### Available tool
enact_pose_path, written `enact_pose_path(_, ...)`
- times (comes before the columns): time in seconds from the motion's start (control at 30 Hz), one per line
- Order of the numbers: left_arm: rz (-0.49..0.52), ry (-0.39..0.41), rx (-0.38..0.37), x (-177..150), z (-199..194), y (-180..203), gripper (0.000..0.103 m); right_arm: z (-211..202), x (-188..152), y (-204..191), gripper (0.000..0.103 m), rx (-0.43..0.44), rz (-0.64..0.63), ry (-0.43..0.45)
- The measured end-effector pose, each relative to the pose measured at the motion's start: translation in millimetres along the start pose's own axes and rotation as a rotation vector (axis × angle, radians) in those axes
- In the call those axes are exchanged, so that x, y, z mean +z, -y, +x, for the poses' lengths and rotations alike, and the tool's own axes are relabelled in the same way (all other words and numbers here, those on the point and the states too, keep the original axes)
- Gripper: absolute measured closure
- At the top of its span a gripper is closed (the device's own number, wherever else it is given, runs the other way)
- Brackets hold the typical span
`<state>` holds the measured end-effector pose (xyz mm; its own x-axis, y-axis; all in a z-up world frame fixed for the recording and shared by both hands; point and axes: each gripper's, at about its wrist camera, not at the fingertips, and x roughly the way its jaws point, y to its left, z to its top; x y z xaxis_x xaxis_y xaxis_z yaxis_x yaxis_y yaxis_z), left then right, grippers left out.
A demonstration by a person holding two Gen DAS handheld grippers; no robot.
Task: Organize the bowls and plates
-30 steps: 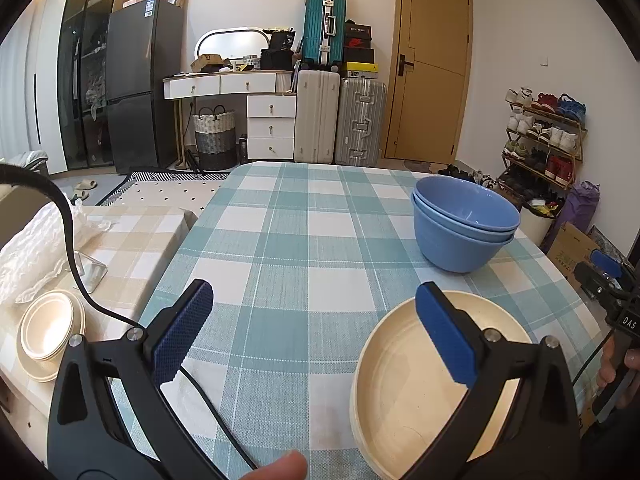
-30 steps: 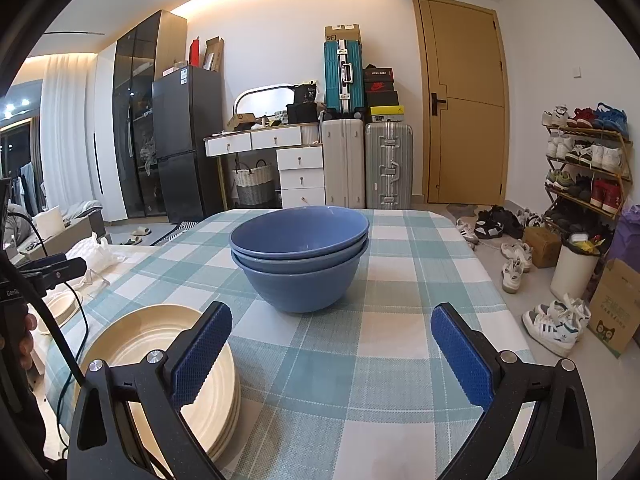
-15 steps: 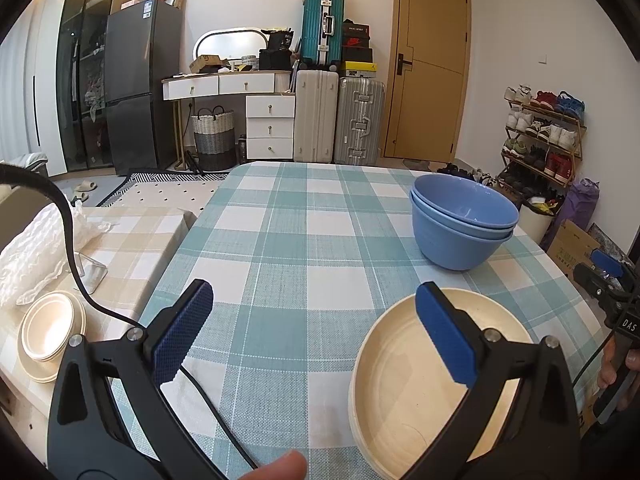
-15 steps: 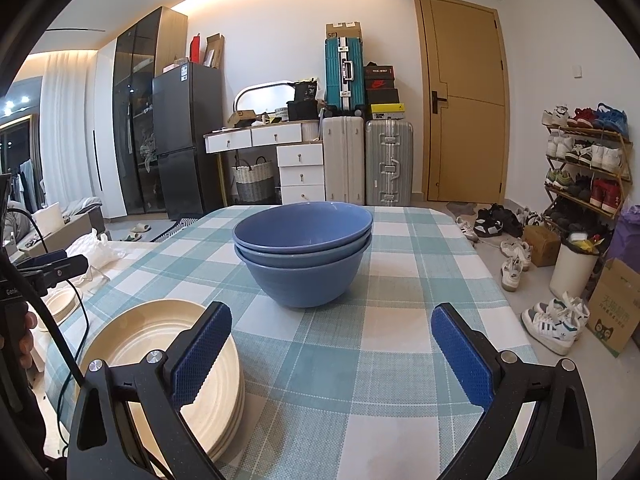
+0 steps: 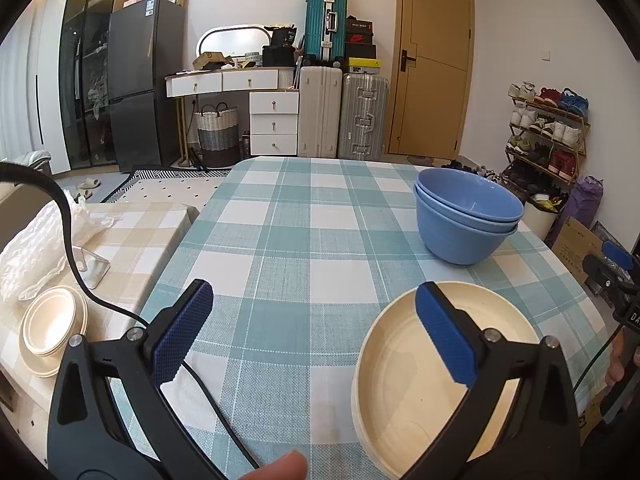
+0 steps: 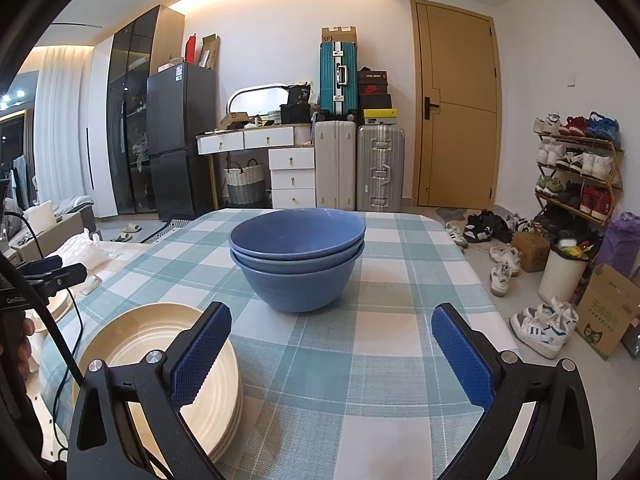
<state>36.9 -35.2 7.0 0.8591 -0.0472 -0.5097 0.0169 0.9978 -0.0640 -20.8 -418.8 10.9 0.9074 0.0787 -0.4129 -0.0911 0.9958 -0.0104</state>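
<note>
Spreading wide, both tongs (image 5: 316, 324) (image 6: 332, 352) hover near table edge (image 6: 460, 248).

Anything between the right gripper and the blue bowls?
Nothing visible. Only bare checked tablecloth lies between the open right gripper and the blue bowls. The cream plates sit off to its left, outside that path.

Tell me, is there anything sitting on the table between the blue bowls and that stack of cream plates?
Nothing: only bare checked tablecloth separates the blue bowls from the cream plates, clearest in the right wrist view.
</note>
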Motion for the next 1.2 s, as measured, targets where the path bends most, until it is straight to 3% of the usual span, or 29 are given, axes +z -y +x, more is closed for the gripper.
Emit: enact_pose_path(1.2,0.023,-0.02,-0.003,-10,8,12,0.002,-7,1,4,0.001,-0.034,-0.016,0.02)
